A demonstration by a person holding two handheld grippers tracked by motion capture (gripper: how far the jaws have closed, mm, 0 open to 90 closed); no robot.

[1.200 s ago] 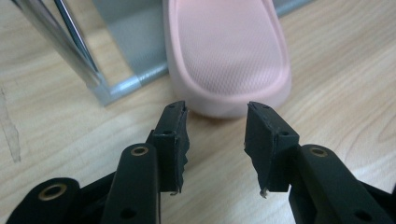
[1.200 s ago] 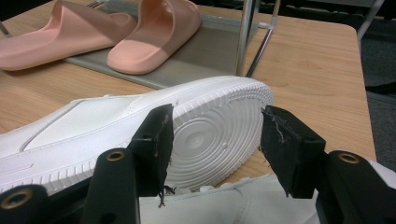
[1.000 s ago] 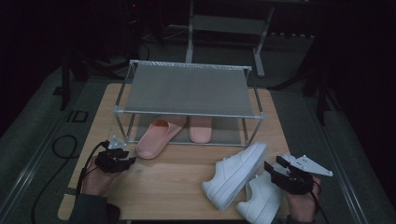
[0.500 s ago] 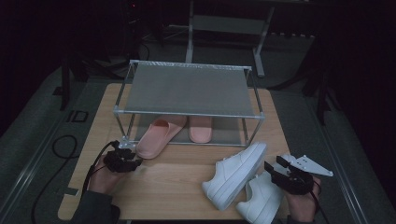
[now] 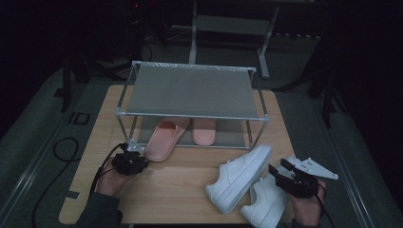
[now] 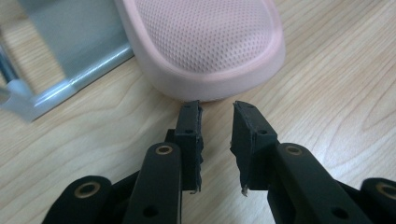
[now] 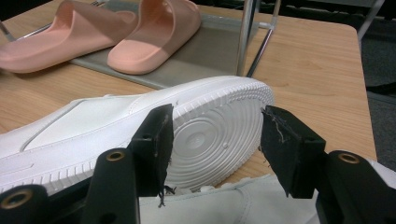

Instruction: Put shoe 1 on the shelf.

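While the left gripper (image 5: 134, 159) sits at the front left corner of the metal shoe rack (image 5: 190, 114), its jaws have just been closing and now stand a narrow gap apart, tips right at the rounded end of the pink slipper (image 6: 205, 44) with nothing between them. That slipper lies slantwise, half off the rack's bottom shelf onto the wooden table (image 5: 180, 190), just beside its mate (image 5: 204, 130), which rests square on the shelf. Right gripper (image 7: 217, 135): jaws wide apart, flanking the ribbed sole of a white sneaker (image 7: 140, 126) tipped on its side in front of the rack's right corner; pads not seen pressing. A second white sneaker (image 5: 266, 204) lies nearer the table's front edge than the first. Risk, as judged: the narrowed left jaws would butt the slipper's thick edge and shove it further askew, against its mate, rather than straddle it. Soft foam could also squirm out of a tip-only pinch. Right side: a squeeze across the curved sole may roll the sneaker out.
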